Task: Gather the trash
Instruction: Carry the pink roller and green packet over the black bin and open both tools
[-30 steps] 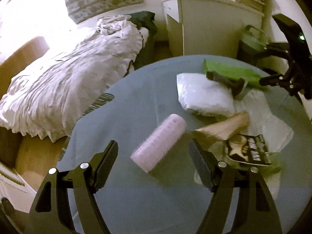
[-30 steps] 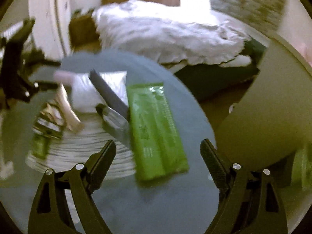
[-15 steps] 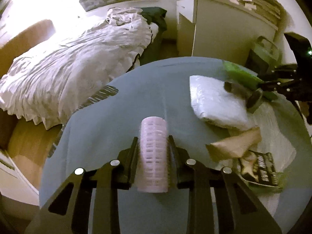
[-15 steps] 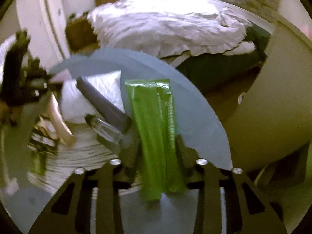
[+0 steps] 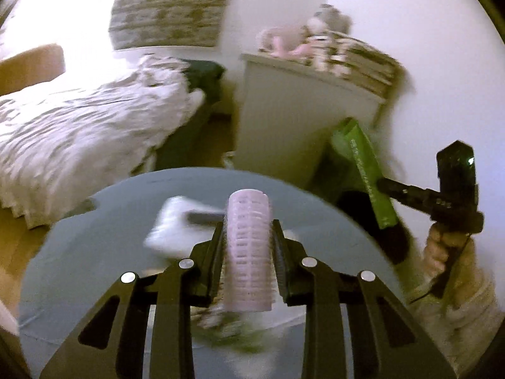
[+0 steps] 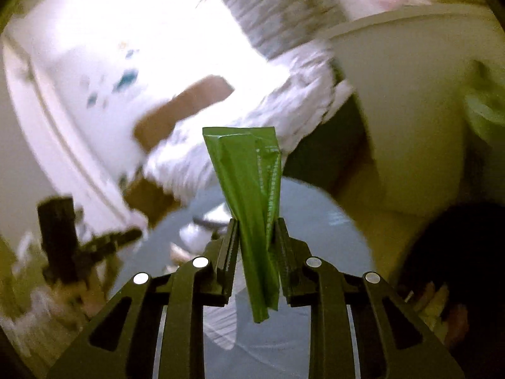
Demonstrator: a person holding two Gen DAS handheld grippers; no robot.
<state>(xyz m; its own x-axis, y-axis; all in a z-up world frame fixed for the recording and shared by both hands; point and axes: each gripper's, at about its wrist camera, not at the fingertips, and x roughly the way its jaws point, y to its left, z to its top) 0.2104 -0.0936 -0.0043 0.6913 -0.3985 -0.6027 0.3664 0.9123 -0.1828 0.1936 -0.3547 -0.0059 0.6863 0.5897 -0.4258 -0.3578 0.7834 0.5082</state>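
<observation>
Between the two black fingers of the left gripper (image 5: 247, 233) a pink roller (image 5: 247, 252) is held tight, with the pads pressed on both its sides. It stands up out of the jaws, one end sticking past the fingertips and the other end reaching back toward the camera. Below and ahead of this tool the round grey table (image 5: 110, 208) is seen, and the roller is lifted clear of it. Just left of the fingertips, down on the table, a white packet (image 5: 170, 224) is seen, blurred. Under the fingers some more litter is seen, too blurred to be told apart. Off to the right of this tool the right gripper (image 6: 255, 232) is held up by a hand (image 5: 448, 246), beside a white cabinet (image 5: 284, 120). Its jaws have just been closing, and a green wrapper (image 6: 249, 189) is now pinched between them. The wrapper is squeezed narrow at the pads and fans out wider past the fingertips, while its short end hangs back toward the camera. It is lifted off the table too. Far behind both tools a bed with a crumpled white cover (image 5: 79, 132) is seen.
</observation>
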